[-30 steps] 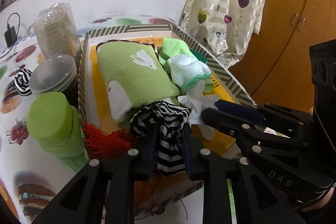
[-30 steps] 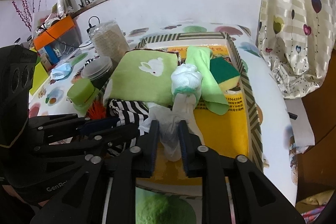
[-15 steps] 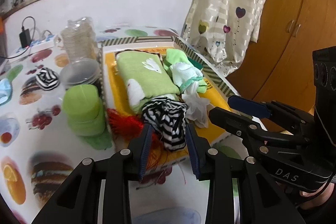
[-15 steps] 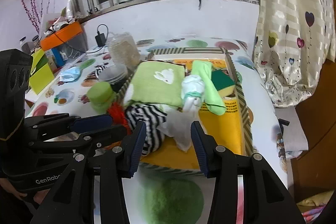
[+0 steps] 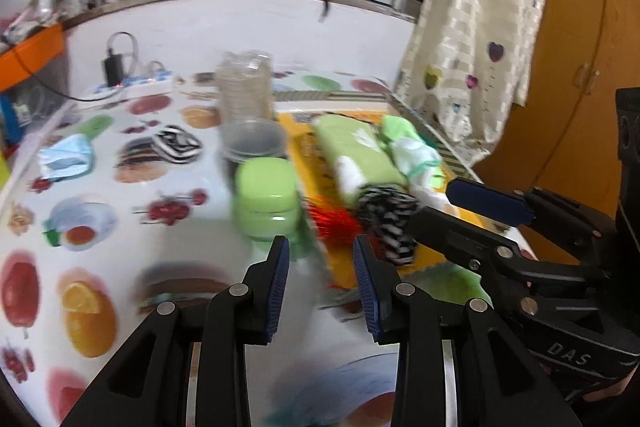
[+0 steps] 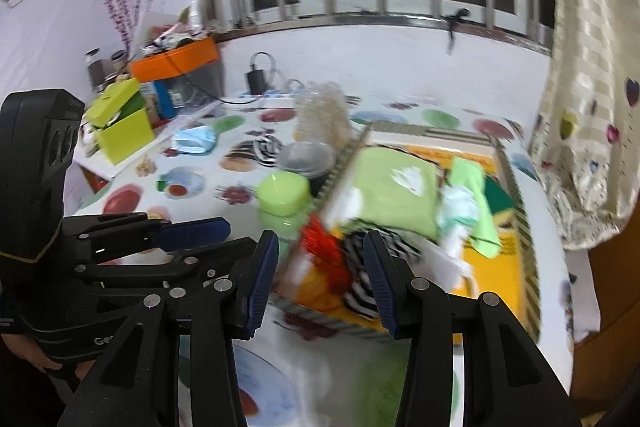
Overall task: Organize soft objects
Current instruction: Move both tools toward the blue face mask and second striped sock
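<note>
The step in hand looks like the gap between placements: a striped sock [image 5: 390, 223] and a white cloth [image 6: 444, 261] lie at the near end of the box [image 6: 510, 167], so the next move seems to call for reaching the other striped sock [image 5: 178, 149] out on the tablecloth [image 5: 100, 227]. The left gripper [image 5: 320, 263] and the right gripper [image 6: 320, 259] both hang above the near table edge, jaws parted about halfway with nothing between them, as far as the blur lets me judge.

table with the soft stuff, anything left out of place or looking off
One striped black-and-white sock lies alone on the tablecloth, outside the tray, while a matching striped one is in the tray. A crumpled blue face mask lies loose nearby.
</note>
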Action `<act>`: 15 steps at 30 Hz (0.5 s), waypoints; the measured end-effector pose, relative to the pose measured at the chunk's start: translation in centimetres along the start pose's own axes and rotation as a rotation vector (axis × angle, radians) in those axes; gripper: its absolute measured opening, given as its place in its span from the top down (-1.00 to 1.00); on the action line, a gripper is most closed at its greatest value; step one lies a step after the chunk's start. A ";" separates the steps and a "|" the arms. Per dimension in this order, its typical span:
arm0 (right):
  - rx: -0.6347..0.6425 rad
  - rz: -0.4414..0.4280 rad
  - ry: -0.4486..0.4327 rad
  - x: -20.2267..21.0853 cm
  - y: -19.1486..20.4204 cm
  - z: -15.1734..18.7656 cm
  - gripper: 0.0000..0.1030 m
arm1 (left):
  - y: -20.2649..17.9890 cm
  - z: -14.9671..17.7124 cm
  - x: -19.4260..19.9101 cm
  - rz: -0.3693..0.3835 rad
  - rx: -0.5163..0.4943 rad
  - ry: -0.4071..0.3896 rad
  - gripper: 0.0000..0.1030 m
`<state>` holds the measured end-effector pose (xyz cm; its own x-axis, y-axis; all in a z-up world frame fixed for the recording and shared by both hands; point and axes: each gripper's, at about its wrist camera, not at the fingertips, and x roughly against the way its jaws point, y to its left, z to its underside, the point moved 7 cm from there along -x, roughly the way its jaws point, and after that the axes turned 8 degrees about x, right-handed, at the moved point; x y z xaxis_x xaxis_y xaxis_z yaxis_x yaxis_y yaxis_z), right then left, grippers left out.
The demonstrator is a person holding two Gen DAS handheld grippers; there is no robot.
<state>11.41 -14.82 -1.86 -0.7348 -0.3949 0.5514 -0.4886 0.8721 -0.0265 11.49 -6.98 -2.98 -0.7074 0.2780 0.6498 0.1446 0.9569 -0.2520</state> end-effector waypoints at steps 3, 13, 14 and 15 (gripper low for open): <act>0.026 -0.027 -0.011 -0.4 1.5 -0.7 0.11 | 1.3 -0.4 0.7 -0.042 0.011 -0.023 0.38; 0.084 -0.107 -0.026 -2.0 5.3 -2.5 0.12 | 5.9 -0.9 2.4 -0.156 0.073 -0.055 0.38; 0.088 -0.114 -0.029 -2.1 5.7 -2.7 0.12 | 6.3 -1.0 2.6 -0.169 0.079 -0.059 0.38; 0.092 -0.120 -0.032 -2.2 5.9 -2.8 0.12 | 6.6 -1.0 2.8 -0.176 0.084 -0.062 0.38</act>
<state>11.46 -7.95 -0.86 -0.6825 -0.5047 0.5286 -0.6137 0.7886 -0.0394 11.20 0.21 -2.13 -0.7580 0.0991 0.6447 -0.0412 0.9791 -0.1990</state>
